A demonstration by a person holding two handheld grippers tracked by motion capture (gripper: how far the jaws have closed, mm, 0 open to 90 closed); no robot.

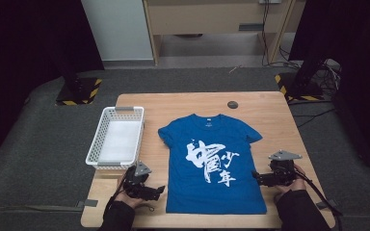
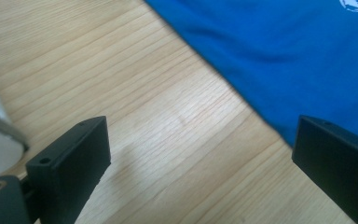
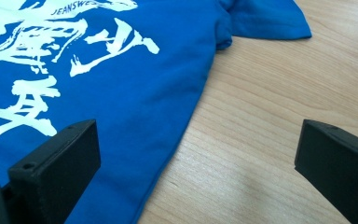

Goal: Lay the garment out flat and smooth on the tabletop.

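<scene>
The left claw (image 1: 160, 191) has its jaws spread wide and holds nothing; it sits low over bare worktop (image 2: 168, 126) just beside the left edge of the shirt (image 1: 214, 161), near the hem. The right claw (image 1: 255, 176) is likewise wide open and empty, at the shirt's right edge, one jaw over the cloth and one over wood. The blue shirt lies flat, print up, in the middle of the worktop. A white basket (image 1: 117, 137) stands to its left, and a small dark disc (image 1: 232, 104) lies beyond the collar.
</scene>
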